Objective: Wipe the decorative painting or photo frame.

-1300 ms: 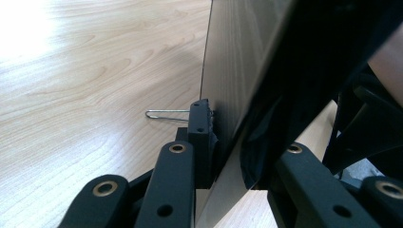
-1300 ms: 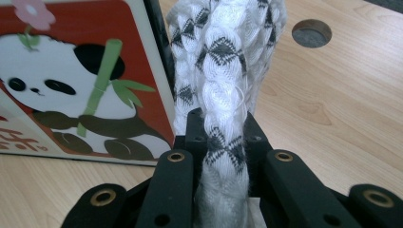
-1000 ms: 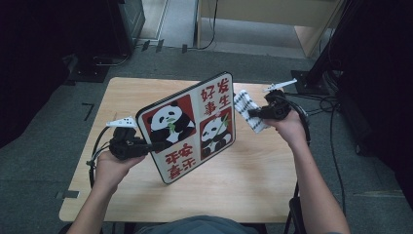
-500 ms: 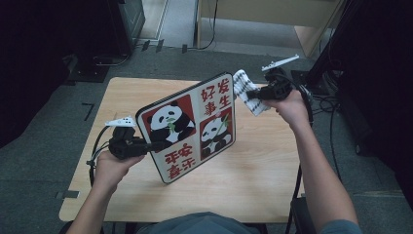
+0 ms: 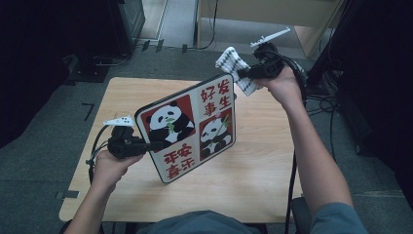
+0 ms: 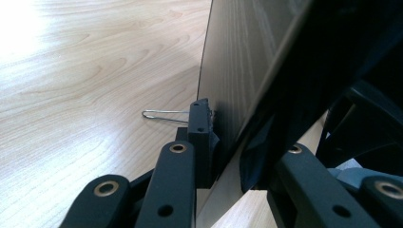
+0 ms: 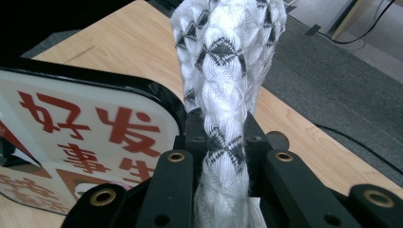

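A panda sign board with red characters stands tilted on its lower edge on the wooden table. My left gripper is shut on the board's left edge; in the left gripper view the jaws clamp the dark board edge. My right gripper is shut on a white cloth with black diamond pattern, held in the air at the board's top right corner. In the right gripper view the bunched cloth rises between the jaws, with the board just to its left.
A wire clip lies on the table behind the board in the left gripper view. Grey carpet surrounds the table, with cables on the right and dark furniture at the back.
My right gripper has risen with the cloth, from beside the board's right edge up to its top right corner. The left gripper and board have stayed put.
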### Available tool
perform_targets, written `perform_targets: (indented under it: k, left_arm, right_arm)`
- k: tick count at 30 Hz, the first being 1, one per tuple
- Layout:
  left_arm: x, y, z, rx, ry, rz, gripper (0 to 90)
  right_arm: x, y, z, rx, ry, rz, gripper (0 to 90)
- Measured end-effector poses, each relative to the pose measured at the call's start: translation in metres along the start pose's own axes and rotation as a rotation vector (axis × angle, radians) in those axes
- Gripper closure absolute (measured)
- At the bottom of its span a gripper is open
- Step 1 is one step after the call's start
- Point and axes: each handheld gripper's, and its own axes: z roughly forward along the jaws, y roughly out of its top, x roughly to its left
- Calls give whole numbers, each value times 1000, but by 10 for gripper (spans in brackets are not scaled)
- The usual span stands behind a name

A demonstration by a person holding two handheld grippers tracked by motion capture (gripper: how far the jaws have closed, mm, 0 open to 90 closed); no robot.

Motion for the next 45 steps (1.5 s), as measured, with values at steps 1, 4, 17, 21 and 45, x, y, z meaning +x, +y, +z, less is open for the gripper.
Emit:
perform_targets:
  k: [1, 4, 17, 21, 45]
  left_arm:
    - [0, 0, 0, 1, 0, 0, 777]
    - [0, 0, 0, 1, -1, 1, 777]
    - [0, -1, -2, -4, -3, -14, 776]
    - [0, -2, -2, -2, 0, -11, 776]
    - [3, -2, -6, 8, -17, 14, 784]
  right_arm:
    - [2, 2, 0, -1, 1, -13, 799]
    - [6, 7, 0, 17, 4, -30, 799]
    - [26, 31, -9, 50, 35, -112, 800]
    - [28, 23, -6, 31, 46, -103, 801]
    - [46, -20, 3, -31, 45, -102, 800]
